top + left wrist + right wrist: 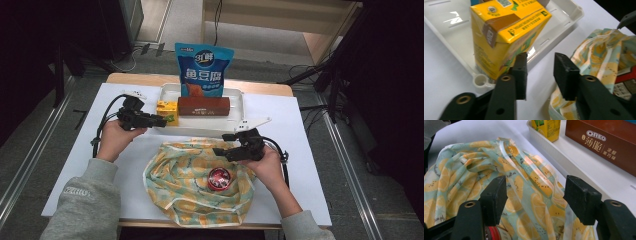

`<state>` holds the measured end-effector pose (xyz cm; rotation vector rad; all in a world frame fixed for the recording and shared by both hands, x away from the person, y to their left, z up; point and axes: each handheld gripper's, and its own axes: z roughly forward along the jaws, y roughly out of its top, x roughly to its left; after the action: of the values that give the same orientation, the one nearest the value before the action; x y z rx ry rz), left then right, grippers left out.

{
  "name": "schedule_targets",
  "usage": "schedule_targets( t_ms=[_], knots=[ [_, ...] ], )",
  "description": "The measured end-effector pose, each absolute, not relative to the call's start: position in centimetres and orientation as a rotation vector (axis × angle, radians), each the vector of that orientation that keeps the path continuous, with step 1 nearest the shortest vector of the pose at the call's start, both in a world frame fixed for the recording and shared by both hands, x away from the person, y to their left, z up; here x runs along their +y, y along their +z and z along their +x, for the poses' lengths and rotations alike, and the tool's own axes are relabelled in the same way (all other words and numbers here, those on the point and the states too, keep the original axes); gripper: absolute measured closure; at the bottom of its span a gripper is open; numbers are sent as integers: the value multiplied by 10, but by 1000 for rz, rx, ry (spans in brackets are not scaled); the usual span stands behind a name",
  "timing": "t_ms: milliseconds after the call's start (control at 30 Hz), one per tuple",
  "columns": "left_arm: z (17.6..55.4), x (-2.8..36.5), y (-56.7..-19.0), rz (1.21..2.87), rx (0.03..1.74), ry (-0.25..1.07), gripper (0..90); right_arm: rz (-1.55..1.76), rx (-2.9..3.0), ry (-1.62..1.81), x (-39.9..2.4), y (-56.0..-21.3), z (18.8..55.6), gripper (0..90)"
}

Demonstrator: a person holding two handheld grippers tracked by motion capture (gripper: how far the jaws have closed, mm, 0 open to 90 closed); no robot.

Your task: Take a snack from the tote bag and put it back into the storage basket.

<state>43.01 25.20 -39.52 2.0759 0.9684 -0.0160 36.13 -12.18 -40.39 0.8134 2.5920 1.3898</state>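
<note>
A yellow drink carton (166,111) stands upright in the left end of the white tray (236,107). My left gripper (160,121) is just in front of it, open. In the left gripper view the carton (506,30) stands beside the left jaw and nothing lies between the jaws (540,72). A fruit-print fabric bag (195,185) lies crumpled near the front edge with a round red tin (219,178) inside. My right gripper (222,144) hovers at the bag's upper right rim, open; its jaws (536,197) straddle the fabric (474,170) without pressing it.
A brown Oreo box (203,106) lies in the tray's middle, and a blue snack pouch (203,70) stands upright behind it. The white table sheet (75,165) has bare room on the left and right sides. Dark stands and cables surround the table.
</note>
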Motion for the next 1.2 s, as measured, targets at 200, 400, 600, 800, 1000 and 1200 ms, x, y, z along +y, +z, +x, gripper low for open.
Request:
schedule_targets(
  t_ms=[200,400,600,800,1000,1200],
  knots=[
    [424,250,-393,2078,950,-24,477,809,2590,1394,-125,-403,358,352],
    [418,252,-392,2084,940,-31,425,819,2588,1395,-127,-402,357,354],
    [417,253,-393,2083,936,-35,409,832,2591,1396,-128,-401,355,359],
    [416,251,-393,2090,919,-44,398,820,2593,1392,-127,-400,351,360],
    [416,250,-393,2090,916,-48,389,809,2593,1395,-128,-399,347,360],
    [416,249,-394,2095,913,-48,379,809,2596,1398,-129,-397,343,362]
  ],
)
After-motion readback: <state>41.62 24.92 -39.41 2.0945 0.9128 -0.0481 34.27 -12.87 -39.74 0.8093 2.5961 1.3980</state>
